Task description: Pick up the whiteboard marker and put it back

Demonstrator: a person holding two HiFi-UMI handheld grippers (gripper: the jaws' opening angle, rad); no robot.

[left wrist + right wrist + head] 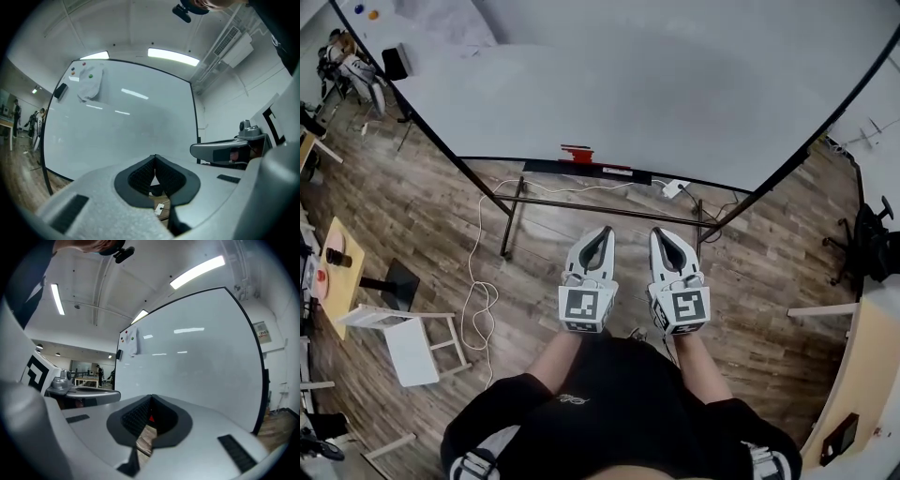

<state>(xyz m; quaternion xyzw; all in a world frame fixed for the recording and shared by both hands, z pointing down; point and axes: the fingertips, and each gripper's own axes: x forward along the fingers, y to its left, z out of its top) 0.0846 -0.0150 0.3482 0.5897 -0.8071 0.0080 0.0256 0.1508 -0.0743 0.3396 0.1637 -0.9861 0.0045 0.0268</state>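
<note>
Both the left claw [604, 231] and right claw [660, 232] have jaws together, empty, well short of the whiteboard [656, 84]. The red marker [577, 153] apparently lies on the whiteboard's bottom ledge [544, 166]. Risk: claws arriving unopened would knock it off.

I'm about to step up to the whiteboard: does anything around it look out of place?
A white cable lies in loose loops on the wood floor under the whiteboard, running towards a white adapter by its stand: a possible trip hazard. Nothing else stands out.
</note>
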